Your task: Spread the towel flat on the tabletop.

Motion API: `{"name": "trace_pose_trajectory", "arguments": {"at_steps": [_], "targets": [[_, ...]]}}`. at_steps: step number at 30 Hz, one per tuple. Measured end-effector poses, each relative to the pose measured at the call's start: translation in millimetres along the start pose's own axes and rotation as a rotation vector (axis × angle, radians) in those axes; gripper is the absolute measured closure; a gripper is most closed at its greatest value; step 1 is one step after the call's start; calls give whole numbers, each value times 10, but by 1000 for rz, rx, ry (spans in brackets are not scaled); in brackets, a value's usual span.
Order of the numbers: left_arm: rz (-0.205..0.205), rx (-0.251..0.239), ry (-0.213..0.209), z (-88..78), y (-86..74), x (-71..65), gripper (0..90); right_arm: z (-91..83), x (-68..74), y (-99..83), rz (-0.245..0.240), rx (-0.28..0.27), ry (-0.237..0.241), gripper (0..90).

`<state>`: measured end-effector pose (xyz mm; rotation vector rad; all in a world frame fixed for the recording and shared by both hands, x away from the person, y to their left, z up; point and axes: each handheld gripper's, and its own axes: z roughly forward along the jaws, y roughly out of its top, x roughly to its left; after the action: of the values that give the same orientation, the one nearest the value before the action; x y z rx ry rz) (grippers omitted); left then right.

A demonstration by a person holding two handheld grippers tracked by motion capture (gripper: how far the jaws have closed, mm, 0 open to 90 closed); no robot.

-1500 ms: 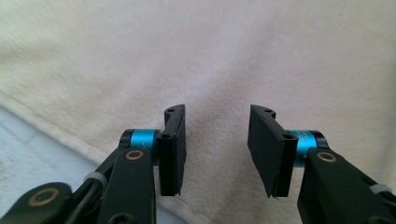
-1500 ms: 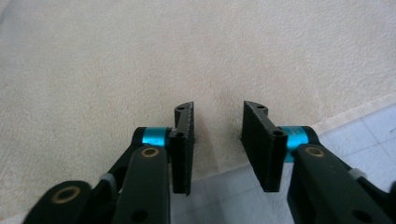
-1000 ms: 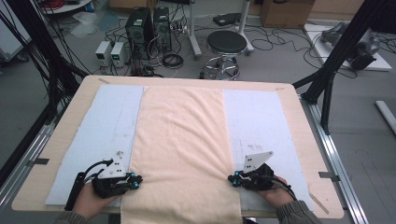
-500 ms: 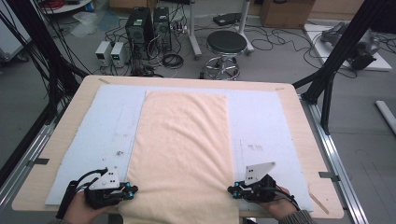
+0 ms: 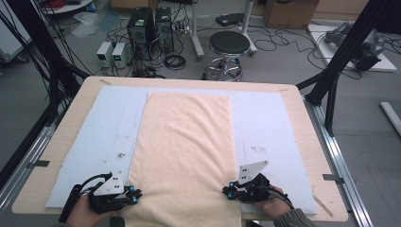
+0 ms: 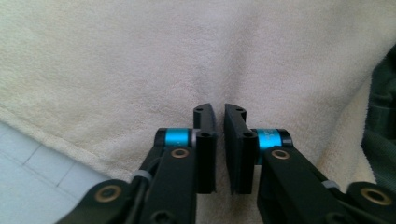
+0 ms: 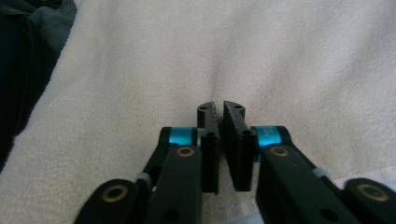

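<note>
The long cream terry-cloth towel (image 5: 184,151) lies flat down the middle of the pale blue mat (image 5: 279,123), its long axis running away from the person. Each tool, left tool (image 5: 134,197) and right tool (image 5: 228,191), is clenched on a near corner.

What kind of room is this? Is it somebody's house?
Probably not a house; it looks like a lab or workshop. Past the table stand computer towers among tangled cables on a bare floor, plus a round stool and black metal frame posts.
</note>
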<state>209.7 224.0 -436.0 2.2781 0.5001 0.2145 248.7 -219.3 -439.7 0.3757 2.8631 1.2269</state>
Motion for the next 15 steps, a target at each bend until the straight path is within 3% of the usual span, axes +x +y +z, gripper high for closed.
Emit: {"name": "trace_pose_trajectory", "arguments": {"at_steps": [7,11,15], "targets": [[8,-16,-27,-143,18,-91,859,-74,141,-1,-17,-10,24,876],[40,2,-50,-232,23,-209,859,-126,288,18,-29,3,41,876],[46,8,-65,-282,-32,-321,859,-139,393,48,-44,22,64,876]]}}
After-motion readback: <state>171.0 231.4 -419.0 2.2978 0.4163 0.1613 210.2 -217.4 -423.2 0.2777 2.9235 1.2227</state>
